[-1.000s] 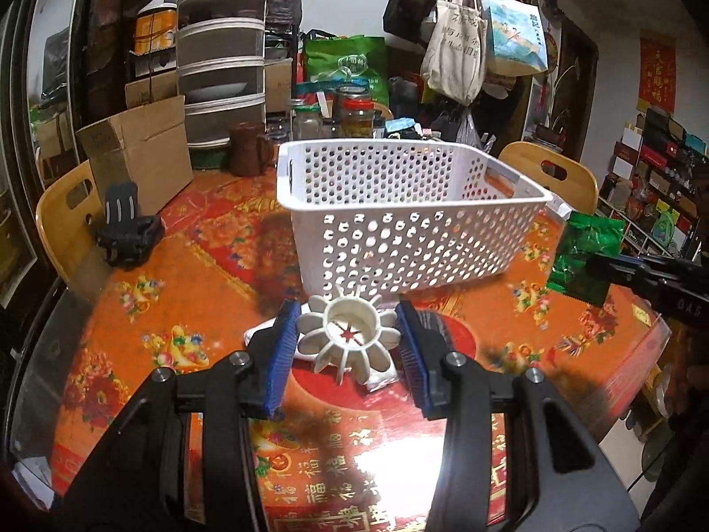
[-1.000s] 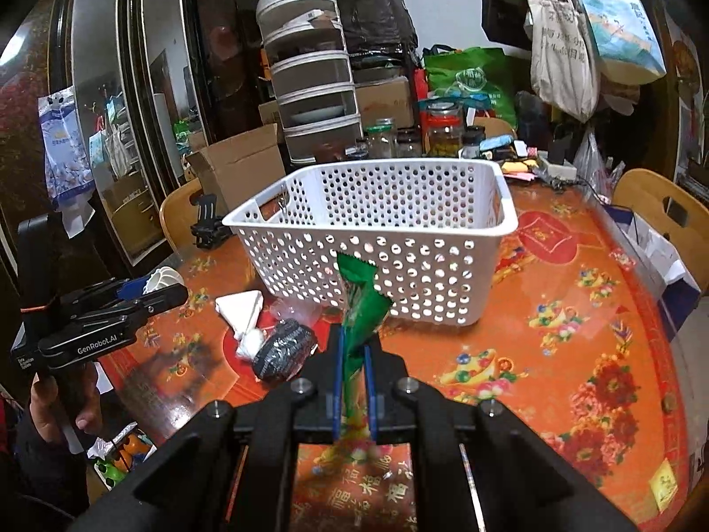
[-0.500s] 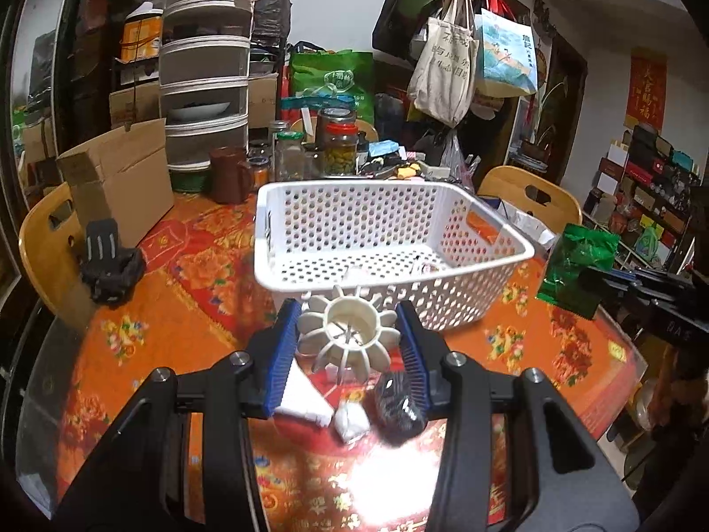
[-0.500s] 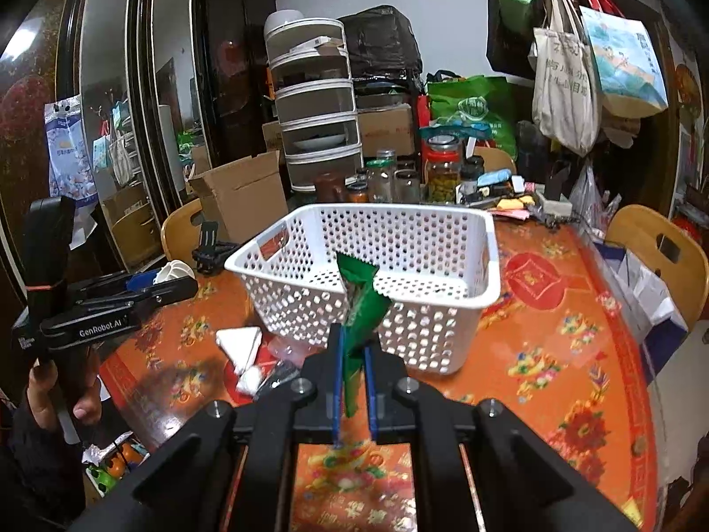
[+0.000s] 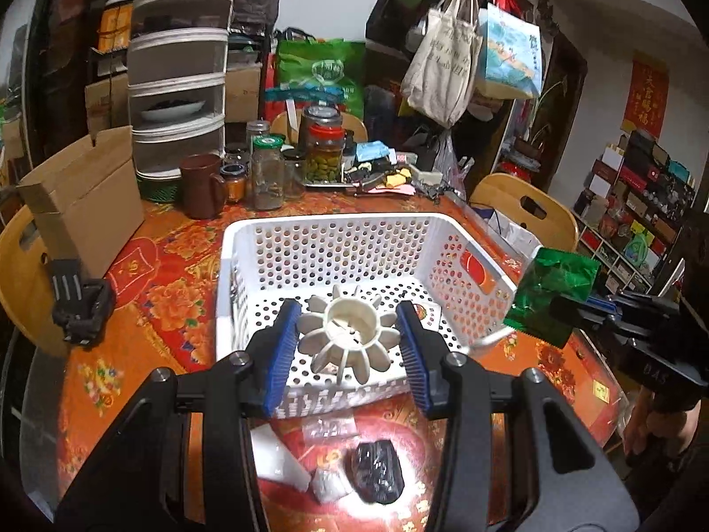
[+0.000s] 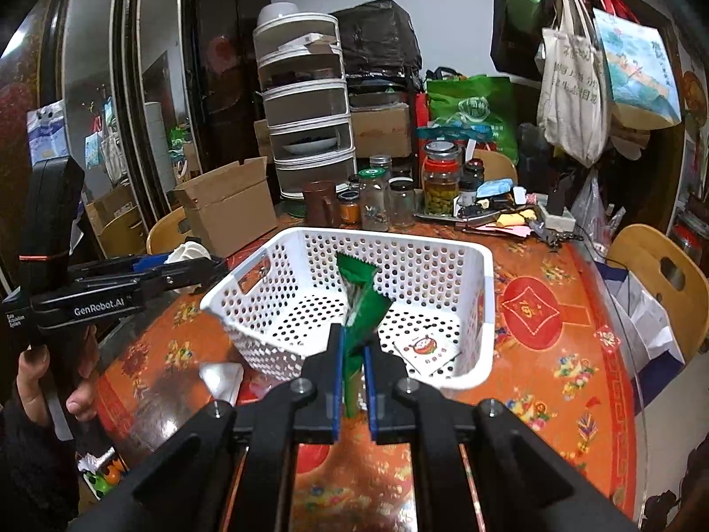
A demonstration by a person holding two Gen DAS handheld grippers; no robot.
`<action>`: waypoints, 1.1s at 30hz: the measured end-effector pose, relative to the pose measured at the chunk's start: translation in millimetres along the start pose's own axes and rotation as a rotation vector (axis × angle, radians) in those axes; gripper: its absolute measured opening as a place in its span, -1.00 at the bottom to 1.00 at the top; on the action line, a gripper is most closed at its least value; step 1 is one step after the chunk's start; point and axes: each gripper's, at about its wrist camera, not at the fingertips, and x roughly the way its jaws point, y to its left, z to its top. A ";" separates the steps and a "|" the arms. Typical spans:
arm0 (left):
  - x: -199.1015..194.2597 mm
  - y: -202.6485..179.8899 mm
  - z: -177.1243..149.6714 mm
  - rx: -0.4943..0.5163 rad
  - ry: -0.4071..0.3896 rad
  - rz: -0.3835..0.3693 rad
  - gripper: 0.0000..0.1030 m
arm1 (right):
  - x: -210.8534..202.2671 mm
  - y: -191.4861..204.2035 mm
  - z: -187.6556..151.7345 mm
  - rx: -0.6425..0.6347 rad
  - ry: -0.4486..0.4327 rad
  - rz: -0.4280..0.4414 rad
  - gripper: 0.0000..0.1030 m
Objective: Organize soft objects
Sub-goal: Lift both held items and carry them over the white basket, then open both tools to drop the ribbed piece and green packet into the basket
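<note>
Left wrist view looks down past the left gripper, whose blue-padded jaws are clamped on a white ribbed plastic wheel — a finned, gear-like piece held in the air over the near edge of the white perforated basket. Below the jaws, on the red and orange patterned desk, lie a black crumpled bag, a white wedge-shaped piece, a small grey wrapped lump and a clear plastic packet, all close together just in front of the basket. At the right of this view the right gripper holds a green foil pouch just beside the basket's right rim. From the right wrist view, that gripper's jaws are nearly closed, pinching the green foil pouch upright, its top edge raised above the basket's near corner. Inside the basket a flat white sachet with a red printed mark rests on the floor near the right wall. The left gripper shows at the left, held in a hand, the white wheel between its jaws. Behind the basket stand glass jars, a brown mug and an open cardboard box.
</note>
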 end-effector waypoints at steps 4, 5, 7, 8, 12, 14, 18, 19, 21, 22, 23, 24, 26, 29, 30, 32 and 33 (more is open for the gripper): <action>26.8 -1.4 17.0 -0.010 0.046 0.006 -0.19 | 23.0 -3.8 14.4 0.001 0.046 -0.006 -0.87; 34.9 -2.0 21.7 -0.008 0.061 0.014 -0.19 | 29.6 -5.1 16.8 0.002 0.059 -0.010 -0.87; 51.7 -2.2 29.4 -0.005 0.087 0.035 -0.19 | 43.7 -5.7 20.0 0.000 0.089 -0.021 -0.87; 63.6 -0.7 33.1 -0.010 0.113 0.040 -0.19 | 50.8 -6.3 21.3 -0.001 0.102 -0.030 -0.87; 102.8 3.0 36.7 -0.015 0.195 0.073 -0.19 | 83.5 -8.5 25.5 0.000 0.174 -0.038 -0.87; 118.1 3.6 34.7 -0.006 0.222 0.091 -0.19 | 99.1 -9.3 28.1 -0.002 0.209 -0.053 -0.87; 146.1 4.3 31.3 -0.002 0.277 0.110 -0.19 | 126.8 -13.4 29.6 0.000 0.270 -0.069 -0.87; 151.6 5.2 30.0 -0.003 0.290 0.116 -0.19 | 131.6 -14.9 28.8 0.002 0.283 -0.069 -0.87; 164.6 6.2 26.7 -0.012 0.326 0.127 -0.19 | 142.1 -18.6 27.5 0.016 0.309 -0.068 -0.87; 169.3 6.9 24.5 -0.016 0.342 0.131 -0.19 | 148.0 -20.9 26.8 0.020 0.324 -0.074 -0.87; 176.7 7.7 22.5 -0.022 0.367 0.145 -0.19 | 153.2 -23.0 26.1 0.024 0.337 -0.084 -0.87; 181.7 8.4 20.4 -0.024 0.384 0.156 -0.19 | 159.2 -25.9 24.6 0.030 0.353 -0.088 -0.87; 189.5 9.7 17.5 -0.028 0.412 0.155 -0.19 | 167.3 -29.9 23.1 0.038 0.379 -0.094 -0.87; 198.7 11.0 13.4 -0.030 0.443 0.163 -0.19 | 177.2 -35.3 19.3 0.047 0.409 -0.097 -0.87; 199.2 11.1 12.1 -0.032 0.449 0.158 -0.19 | 178.8 -36.7 18.3 0.051 0.414 -0.096 -0.87; 200.1 11.1 11.1 -0.037 0.450 0.153 -0.19 | 180.0 -39.1 16.7 0.062 0.419 -0.089 -0.87; 199.6 11.2 11.3 -0.040 0.445 0.151 -0.19 | 179.9 -40.2 16.3 0.069 0.420 -0.086 -0.87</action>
